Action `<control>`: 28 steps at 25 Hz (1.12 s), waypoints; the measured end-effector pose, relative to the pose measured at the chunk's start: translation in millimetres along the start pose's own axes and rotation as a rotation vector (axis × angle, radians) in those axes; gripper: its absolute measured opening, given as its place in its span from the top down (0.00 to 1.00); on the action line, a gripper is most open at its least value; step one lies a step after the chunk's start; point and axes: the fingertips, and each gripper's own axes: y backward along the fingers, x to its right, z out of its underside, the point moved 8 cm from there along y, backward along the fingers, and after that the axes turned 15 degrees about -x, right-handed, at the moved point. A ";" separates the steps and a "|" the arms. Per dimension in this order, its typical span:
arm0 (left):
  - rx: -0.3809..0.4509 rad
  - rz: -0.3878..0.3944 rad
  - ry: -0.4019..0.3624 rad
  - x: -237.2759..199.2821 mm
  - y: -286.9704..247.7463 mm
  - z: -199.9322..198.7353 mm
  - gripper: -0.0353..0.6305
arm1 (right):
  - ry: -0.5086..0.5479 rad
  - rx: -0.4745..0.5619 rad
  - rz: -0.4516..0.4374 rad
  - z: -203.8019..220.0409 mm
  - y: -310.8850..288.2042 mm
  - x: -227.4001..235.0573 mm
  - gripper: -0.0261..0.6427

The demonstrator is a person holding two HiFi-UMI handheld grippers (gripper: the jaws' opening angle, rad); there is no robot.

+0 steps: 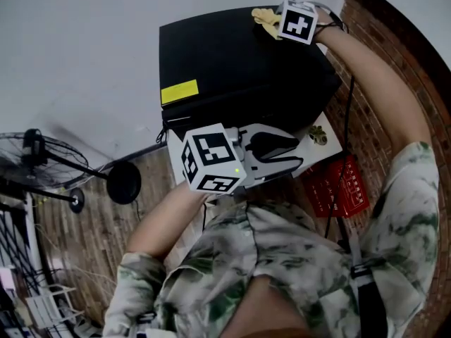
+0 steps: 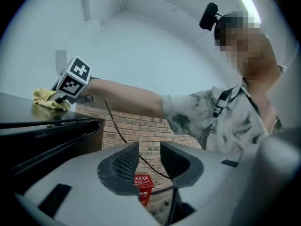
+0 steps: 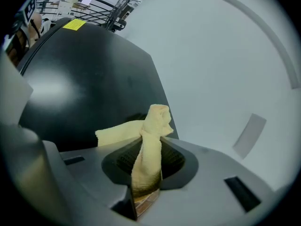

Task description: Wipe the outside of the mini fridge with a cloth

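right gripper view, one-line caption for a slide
Right gripper clamps a pale yellow cloth over the top of the glossy black mini fridge.

Black fan (image 1: pixel 41 162) at left, by white wall (image 1: pixel 77 48). Red crate (image 1: pixel 338 186) on brick floor (image 1: pixel 402 62) at right; black cable (image 1: pixel 347 118) above crate.

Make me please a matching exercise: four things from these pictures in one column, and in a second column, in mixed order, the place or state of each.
Things
1. cloth
2. left gripper
3. yellow sticker
4. red box

Place or state
A. on the brick floor
B. stuck flat on the black fridge
C. pinched in the right gripper
D. open, holds nothing

Pairs: 1-C, 2-D, 3-B, 4-A
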 end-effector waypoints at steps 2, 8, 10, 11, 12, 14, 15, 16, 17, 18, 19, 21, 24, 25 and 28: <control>0.003 0.013 0.000 2.9 1.6 0.2 0.74 | -0.014 -0.024 0.007 9.9 1.1 1.1 0.82; 0.000 0.024 -0.011 6.8 3.2 6.8 0.74 | -0.097 -0.030 0.007 33.1 2.4 -1.7 0.82; 0.006 0.029 -0.013 8.9 3.5 8.4 0.74 | -0.127 -0.007 0.013 36.9 6.2 -2.7 0.82; 0.009 0.032 -0.015 10.1 3.2 9.1 0.74 | -0.147 0.010 0.016 38.6 8.9 -2.5 0.82; 0.011 0.036 -0.016 11.0 2.2 10.1 0.74 | -0.168 0.030 0.016 40.3 11.9 -2.3 0.82; 0.017 0.044 -0.016 11.8 -2.2 11.7 0.74 | -0.202 0.085 0.011 43.0 18.9 -1.9 0.82; 0.021 0.047 -0.018 11.9 -5.2 11.6 0.74 | -0.211 0.117 0.009 43.8 23.3 -1.1 0.82; 0.026 0.047 -0.020 11.8 -9.0 10.7 0.74 | -0.218 0.149 0.011 45.5 28.5 0.5 0.82; 0.029 0.045 -0.022 11.8 -13.8 9.3 0.74 | -0.227 0.179 0.016 48.6 34.1 2.8 0.82; 0.031 0.041 -0.025 11.7 -19.8 7.5 0.74 | -0.236 0.208 0.022 53.3 39.7 5.5 0.82; 0.033 0.035 -0.028 11.4 -26.8 5.2 0.74 | -0.246 0.237 0.030 59.5 44.5 8.6 0.82; 0.036 0.017 -0.037 8.0 -42.4 -1.9 0.74 | -0.266 0.290 0.045 75.1 49.1 17.4 0.82; 0.045 -0.017 -0.038 -5.2 -70.2 -16.7 0.74 | -0.300 0.358 0.051 102.6 42.8 35.1 0.82; 0.050 -0.026 -0.032 -10.8 -81.5 -21.2 0.74 | -0.313 0.380 0.045 112.4 37.2 40.0 0.82; 0.081 -0.078 -0.013 -32.3 -117.3 -32.4 0.74 | -0.358 0.452 0.021 139.8 12.4 51.6 0.82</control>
